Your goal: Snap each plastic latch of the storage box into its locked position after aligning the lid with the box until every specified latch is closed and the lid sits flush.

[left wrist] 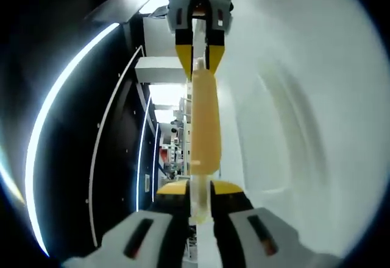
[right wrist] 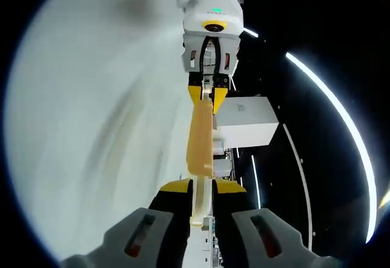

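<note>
In the left gripper view, the left gripper (left wrist: pixel 200 202) is seen rising from the near edge, its yellow-tipped jaws clenched on the near end of a thin translucent edge of the lid (left wrist: pixel 292 128), a broad white plastic surface that spreads across the right half of that view. A long yellow-orange latch (left wrist: pixel 204 125) is seen lying along that same edge, between the two grippers, its near end just at the left gripper's jaw tips. At the far end of the edge, the right gripper (left wrist: pixel 200 61) is seen facing back, its yellow jaws closed on the edge just beyond the latch's far end. To the left of the edge, a dark room is seen, with long bright light strips (left wrist: pixel 64 106) curving through it and cluttered shelving far off. In the right gripper view, the arrangement is mirrored: the right gripper (right wrist: pixel 201 202) is clamped on the near end of the lid (right wrist: pixel 103 116) edge, the white surface being spread to the left, and the latch (right wrist: pixel 200 140) is seen running away along the edge. The left gripper (right wrist: pixel 208 97) is seen at the far end, closed on the edge. A white box (right wrist: pixel 247 122) is seen far off to the right.
</note>
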Action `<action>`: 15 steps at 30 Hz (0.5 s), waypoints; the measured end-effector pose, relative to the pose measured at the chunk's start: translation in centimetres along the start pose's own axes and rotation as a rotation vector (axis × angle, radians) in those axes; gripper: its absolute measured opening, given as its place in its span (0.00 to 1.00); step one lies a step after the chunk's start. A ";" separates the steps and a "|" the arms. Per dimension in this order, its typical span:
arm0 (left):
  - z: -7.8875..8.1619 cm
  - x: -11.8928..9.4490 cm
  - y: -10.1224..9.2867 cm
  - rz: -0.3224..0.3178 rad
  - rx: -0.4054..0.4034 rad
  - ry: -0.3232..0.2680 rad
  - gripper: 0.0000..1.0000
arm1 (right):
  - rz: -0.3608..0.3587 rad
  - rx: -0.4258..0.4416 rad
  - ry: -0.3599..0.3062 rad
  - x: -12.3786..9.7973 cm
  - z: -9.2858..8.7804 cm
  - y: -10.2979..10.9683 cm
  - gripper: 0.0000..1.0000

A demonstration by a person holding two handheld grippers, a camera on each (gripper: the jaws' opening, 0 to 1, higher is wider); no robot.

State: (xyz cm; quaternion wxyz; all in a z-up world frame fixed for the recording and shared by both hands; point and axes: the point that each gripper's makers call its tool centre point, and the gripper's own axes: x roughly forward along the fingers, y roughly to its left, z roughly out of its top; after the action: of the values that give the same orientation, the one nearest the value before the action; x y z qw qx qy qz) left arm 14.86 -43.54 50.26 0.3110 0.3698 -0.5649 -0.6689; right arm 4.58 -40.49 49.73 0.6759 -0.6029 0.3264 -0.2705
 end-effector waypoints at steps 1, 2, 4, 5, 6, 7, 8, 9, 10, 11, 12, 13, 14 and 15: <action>0.0 0.0 0.0 -0.002 -0.003 -0.001 0.11 | 0.001 0.002 -0.001 0.0 0.0 0.0 0.11; 0.1 -0.1 -0.1 -0.005 -0.005 -0.003 0.11 | 0.003 0.005 -0.002 0.0 0.1 0.0 0.11; 0.0 -0.1 -0.1 -0.010 -0.007 -0.003 0.11 | 0.005 0.006 -0.003 0.0 0.2 0.0 0.11; 0.0 -0.1 -0.2 -0.015 -0.009 -0.002 0.11 | 0.008 0.007 -0.003 0.0 0.2 0.1 0.11; 0.0 -0.1 -0.2 -0.016 -0.008 -0.002 0.11 | 0.008 0.007 -0.003 0.0 0.2 0.1 0.11; 0.0 -0.1 -0.3 -0.020 -0.010 -0.002 0.11 | 0.012 0.008 -0.003 -0.1 0.2 0.2 0.11; 0.0 -0.1 -0.4 -0.028 -0.013 -0.003 0.11 | 0.014 0.009 -0.003 -0.1 0.2 0.2 0.11; 0.0 -0.1 -0.5 -0.032 -0.014 -0.003 0.11 | 0.016 0.007 -0.004 -0.1 0.1 0.3 0.11; 0.0 -0.1 -0.5 -0.034 -0.015 -0.004 0.12 | 0.017 0.006 -0.003 -0.1 0.1 0.3 0.11; 0.1 -0.1 -0.7 -0.042 -0.020 -0.005 0.12 | 0.018 0.007 -0.002 -0.1 0.1 0.4 0.11; 0.0 -0.1 -0.7 -0.045 -0.023 -0.006 0.12 | 0.018 0.008 -0.002 -0.1 0.1 0.4 0.11; 0.0 -0.1 -0.8 -0.051 -0.029 -0.007 0.12 | 0.019 0.009 -0.001 -0.1 0.1 0.5 0.11; -0.1 -0.1 -0.9 -0.054 -0.031 -0.007 0.12 | 0.019 0.011 0.000 -0.1 0.1 0.5 0.11; 0.0 -0.1 -0.9 -0.058 -0.032 -0.007 0.12 | 0.021 0.014 0.001 0.0 0.0 0.6 0.11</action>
State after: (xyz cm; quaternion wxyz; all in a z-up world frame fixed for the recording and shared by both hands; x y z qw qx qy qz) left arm 14.93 -43.35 49.36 0.2952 0.3787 -0.5444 -0.6878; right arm 4.55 -40.38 49.17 0.6825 -0.5947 0.3313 -0.2661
